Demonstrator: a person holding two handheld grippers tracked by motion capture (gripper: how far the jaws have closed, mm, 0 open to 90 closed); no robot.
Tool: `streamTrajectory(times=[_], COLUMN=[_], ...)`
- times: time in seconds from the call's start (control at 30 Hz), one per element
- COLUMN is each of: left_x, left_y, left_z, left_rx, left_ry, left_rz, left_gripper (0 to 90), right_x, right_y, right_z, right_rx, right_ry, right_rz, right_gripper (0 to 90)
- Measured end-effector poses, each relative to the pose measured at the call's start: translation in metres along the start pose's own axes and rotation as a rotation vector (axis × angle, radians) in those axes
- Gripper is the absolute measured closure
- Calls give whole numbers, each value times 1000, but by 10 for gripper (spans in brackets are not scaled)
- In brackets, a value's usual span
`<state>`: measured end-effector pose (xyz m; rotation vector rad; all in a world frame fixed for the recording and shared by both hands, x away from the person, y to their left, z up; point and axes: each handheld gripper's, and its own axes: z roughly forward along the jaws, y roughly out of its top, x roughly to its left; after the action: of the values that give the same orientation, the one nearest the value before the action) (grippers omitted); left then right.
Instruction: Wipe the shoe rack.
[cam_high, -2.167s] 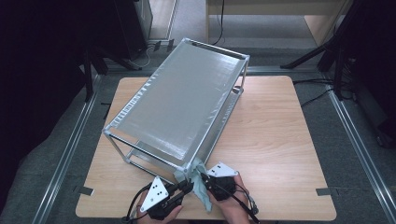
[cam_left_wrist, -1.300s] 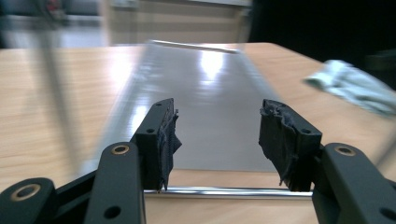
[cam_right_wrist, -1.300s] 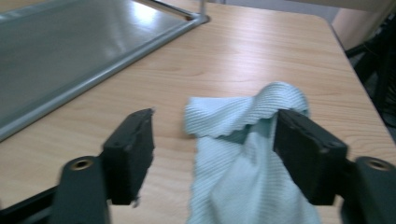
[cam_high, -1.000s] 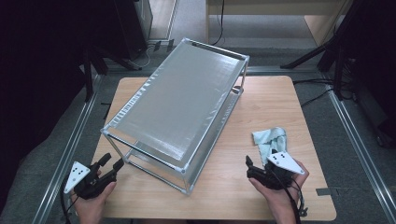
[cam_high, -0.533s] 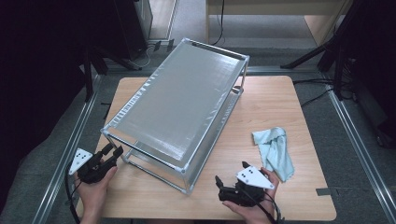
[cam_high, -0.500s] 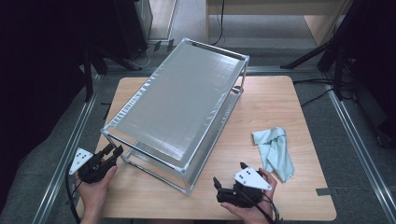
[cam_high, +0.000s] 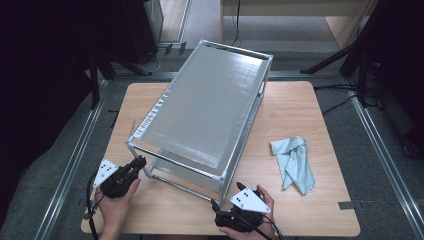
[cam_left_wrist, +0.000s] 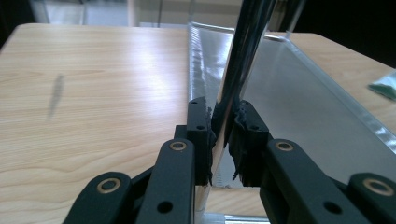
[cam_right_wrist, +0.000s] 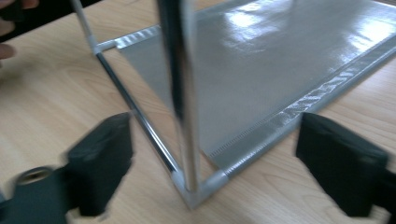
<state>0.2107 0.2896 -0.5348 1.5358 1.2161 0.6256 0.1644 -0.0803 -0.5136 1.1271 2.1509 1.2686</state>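
High view: pale wood table (cam_high: 310, 105) over grey floor, dark room around, metal rails (cam_high: 385, 145) either side. Two-tier metal rack (cam_high: 205, 107) sits diagonally, centre-left. Left gripper (cam_high: 131, 167) has just clenched on its near-left post (cam_left_wrist: 233, 74). Right gripper (cam_high: 220, 212) gapes wide around the near-right post (cam_right_wrist: 180, 93), not pressing. Light blue cloth (cam_high: 294, 162) right. No legible writing.

Light-blue cloth (cam_high: 293, 164) lies crumpled on wooden table (cam_high: 310, 115), fwd & to the right of right jaws, well apart. Bare tabletop left of left jaws, w/ dark smudge (cam_left_wrist: 56, 93). Metal floor rails (cam_high: 75, 157) run outside both jaw pairs. Wooden desk (cam_high: 300, 7) is far ahead.
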Motion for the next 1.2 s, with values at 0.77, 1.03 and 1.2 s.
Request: streamTrajectory(times=[0.77,1.03,1.2], left_x=[-88,-115,-114], left_y=[-17,-26,-27], left_z=[-14,-18,-17], left_rx=[65,69,60], left_ry=[-320,-372,-356], left_rz=[156,181,170], left_gripper=[807,808,809], right_x=[-100,-128,-141], right_y=[-1,2,13], right_z=[-14,-13,-36], right_rx=[-75,-79,-118], right_ry=[-167,-168,-11], right_rz=[136,177,151], right_gripper=[802,744,448])
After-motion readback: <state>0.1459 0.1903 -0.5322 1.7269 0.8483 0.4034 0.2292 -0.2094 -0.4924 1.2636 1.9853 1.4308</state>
